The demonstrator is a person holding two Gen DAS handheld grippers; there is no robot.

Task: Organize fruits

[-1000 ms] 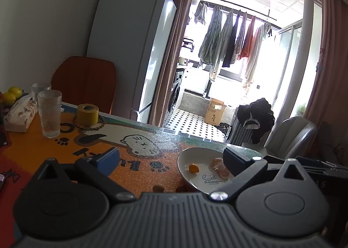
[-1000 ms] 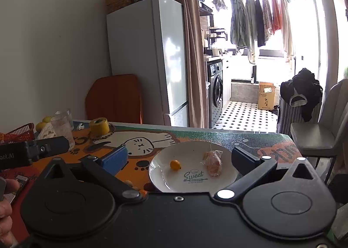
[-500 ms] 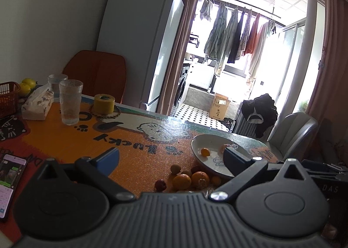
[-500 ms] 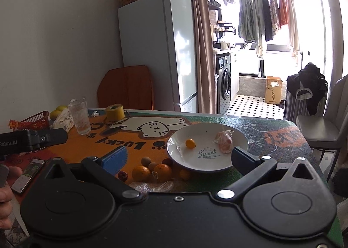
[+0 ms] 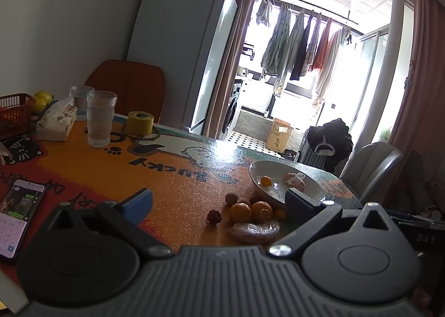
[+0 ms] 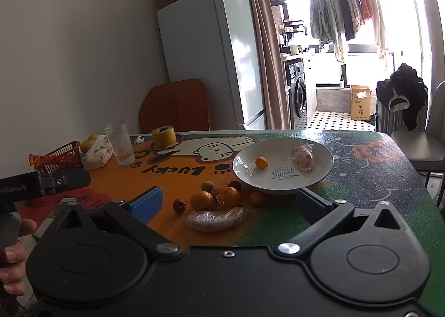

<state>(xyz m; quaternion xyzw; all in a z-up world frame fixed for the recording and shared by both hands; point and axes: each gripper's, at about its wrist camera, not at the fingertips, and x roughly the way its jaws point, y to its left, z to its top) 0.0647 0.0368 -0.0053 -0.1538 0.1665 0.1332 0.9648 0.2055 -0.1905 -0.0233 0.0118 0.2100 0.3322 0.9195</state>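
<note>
Both views have drawn back from the plate (image 6: 283, 177), so the loose fruit pile (image 6: 219, 200) just beside its near rim now shows. Left tongs (image 5: 219, 203) and right tongs (image 6: 228, 200) gape wide, empty; sorting looks barely begun.

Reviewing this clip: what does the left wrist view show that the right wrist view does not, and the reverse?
Only the left wrist view shows the phone lying on the mat with its screen lit, and a second glass behind the front one.

Only the right wrist view shows the left gripper's body from outside, with the person's fingers below it, and the "Sweet" lettering on the plate.

Both show the loose fruit pile on the table beside the plate, the plastic-wrapped item in front of it, and the plate holding a small orange fruit and a wrapped piece. Both grippers are open and empty.
</note>
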